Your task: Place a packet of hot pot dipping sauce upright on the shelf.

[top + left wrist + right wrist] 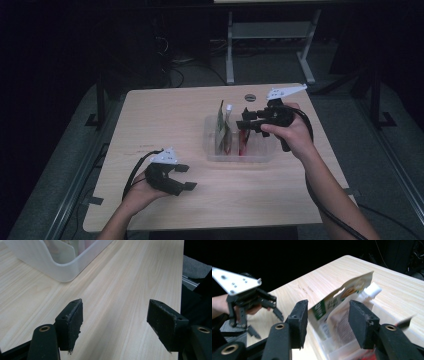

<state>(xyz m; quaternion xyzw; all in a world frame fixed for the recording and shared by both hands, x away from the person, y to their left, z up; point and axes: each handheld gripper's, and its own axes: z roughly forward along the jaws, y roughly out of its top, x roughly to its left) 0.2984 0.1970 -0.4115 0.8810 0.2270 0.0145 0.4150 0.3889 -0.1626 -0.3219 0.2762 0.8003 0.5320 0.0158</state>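
High view shows your right gripper [248, 121] hovering over the clear bin [215, 150] at the table's [165, 115] two o'clock side, jaws spread and gripping nothing. Right gripper view puts the green-and-white pouch [337, 300] upright in the bin between those jaws, with neither pad pressing on it. Your left gripper [184, 176] rests near the seven o'clock corner, well apart from the bin, its jaws spread wide over bare wood with nothing between them.
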